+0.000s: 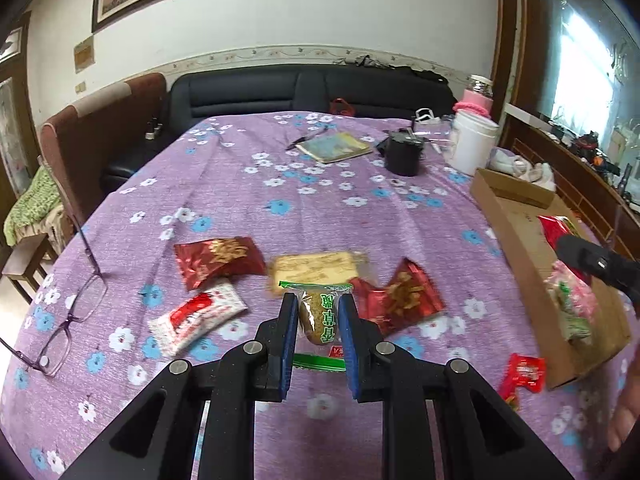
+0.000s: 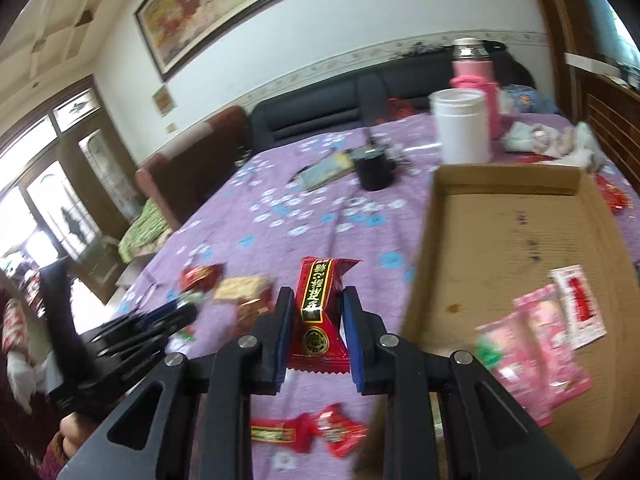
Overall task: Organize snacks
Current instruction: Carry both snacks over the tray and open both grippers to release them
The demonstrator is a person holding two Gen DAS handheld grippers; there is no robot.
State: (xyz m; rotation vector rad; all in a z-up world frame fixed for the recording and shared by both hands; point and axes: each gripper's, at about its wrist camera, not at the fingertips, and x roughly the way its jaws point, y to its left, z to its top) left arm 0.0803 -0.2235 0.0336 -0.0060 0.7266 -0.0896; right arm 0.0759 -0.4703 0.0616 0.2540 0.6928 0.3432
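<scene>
Left tongs (image 1: 318, 312) clamped on a green-edged cake packet (image 1: 320, 316), just above the purple counter (image 1: 280, 200). Right tongs (image 2: 316, 312) gripping a red wrapped candy (image 2: 318, 312) beside the cardboard box (image 2: 520, 240). Beyond the left tongs: red foil packets (image 1: 218, 260), loose. In the box: pink packets (image 2: 540, 340), blurred, probably sweets. Step: carrying. Next: move over the box, release.

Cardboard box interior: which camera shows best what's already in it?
Right wrist view: it looks into the cardboard box, showing pink packets and a white-red packet. Left wrist view shows the box edge-on at frame right, contents partly hidden behind the right gripper.
</scene>
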